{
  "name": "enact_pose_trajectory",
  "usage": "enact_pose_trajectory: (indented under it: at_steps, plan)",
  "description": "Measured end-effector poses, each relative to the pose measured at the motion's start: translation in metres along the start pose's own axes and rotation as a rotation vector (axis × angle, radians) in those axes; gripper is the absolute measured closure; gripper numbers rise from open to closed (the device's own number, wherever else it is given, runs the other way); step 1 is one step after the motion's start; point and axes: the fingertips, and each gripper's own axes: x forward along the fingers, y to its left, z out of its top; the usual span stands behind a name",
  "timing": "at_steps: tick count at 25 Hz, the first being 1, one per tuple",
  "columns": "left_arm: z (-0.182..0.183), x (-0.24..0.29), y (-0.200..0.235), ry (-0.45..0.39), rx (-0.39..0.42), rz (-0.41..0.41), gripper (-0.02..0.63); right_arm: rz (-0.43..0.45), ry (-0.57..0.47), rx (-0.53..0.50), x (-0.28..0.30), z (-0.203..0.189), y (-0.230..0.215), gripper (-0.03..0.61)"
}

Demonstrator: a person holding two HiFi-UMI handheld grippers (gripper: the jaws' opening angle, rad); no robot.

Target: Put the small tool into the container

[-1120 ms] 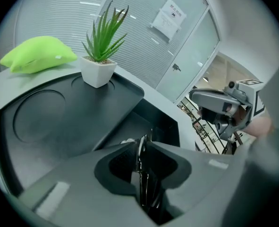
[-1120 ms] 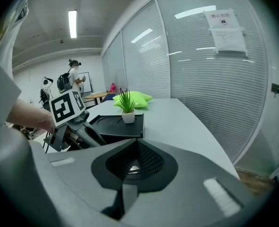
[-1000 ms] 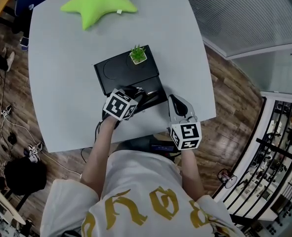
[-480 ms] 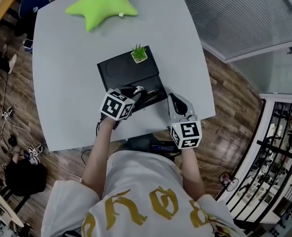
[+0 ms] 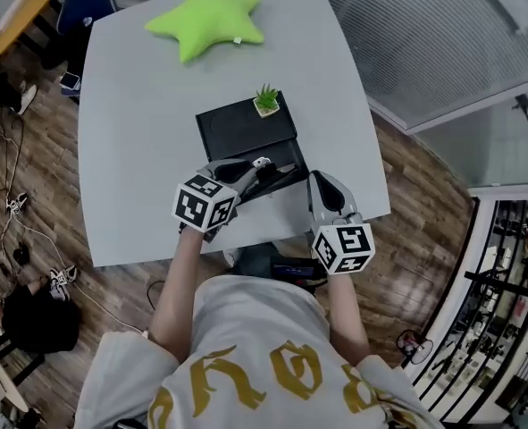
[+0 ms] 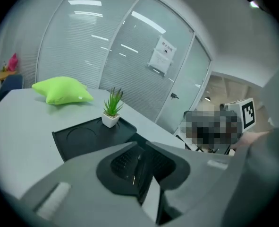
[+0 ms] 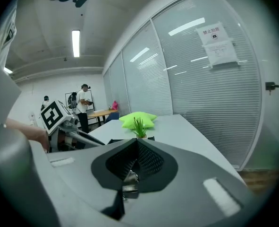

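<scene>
Right gripper view is where the small tool [image 7: 130,179] is seen: a short metal piece with a dark shank below it, clamped between the closed jaws of the right gripper [image 7: 135,148]. The tool has been picked up, but it is judged not yet delivered. The black container [image 5: 237,123] lies on the table [image 5: 138,168] just ahead and to the left of that gripper's tip, and the tool is not over it. What seems left is to carry the tool across the near edge, lower it and release it.

The left gripper [image 6: 141,148] is held with its jaws pressed together, and nothing can be made out between them. Its tip is kept over the near edge of the container, with the potted plant [image 6: 112,110] farther ahead.

Compared with a second ago, the left gripper has been drawn back a little from the container toward the person. The right gripper has been kept in nearly the same place beside the container, and the camera has been shifted slightly.
</scene>
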Motion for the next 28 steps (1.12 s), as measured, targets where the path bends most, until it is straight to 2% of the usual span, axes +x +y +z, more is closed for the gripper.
enact_pose_trajectory:
  at_steps: [9, 14, 17, 22, 28]
  plan:
    - [0.043, -0.065, -0.01, -0.229, 0.063, 0.141, 0.612, 0.017, -0.048, -0.075, -0.019, 0.02, 0.036, 0.555]
    - [0.051, -0.093, -0.004, -0.311, 0.046, 0.211, 0.614, 0.009, -0.069, -0.093, -0.028, 0.024, 0.045, 0.555]
    - [0.048, -0.101, -0.003, -0.324, 0.039, 0.224, 0.614, 0.029, -0.097, -0.085, -0.032, 0.029, 0.049, 0.555]
    - [0.036, -0.107, 0.004, -0.308, 0.043, 0.268, 0.614, 0.012, -0.095, -0.092, -0.031, 0.027, 0.052, 0.555]
    - [0.032, -0.109, -0.001, -0.31, 0.036, 0.236, 0.614, 0.013, -0.09, -0.083, -0.033, 0.026, 0.057, 0.555]
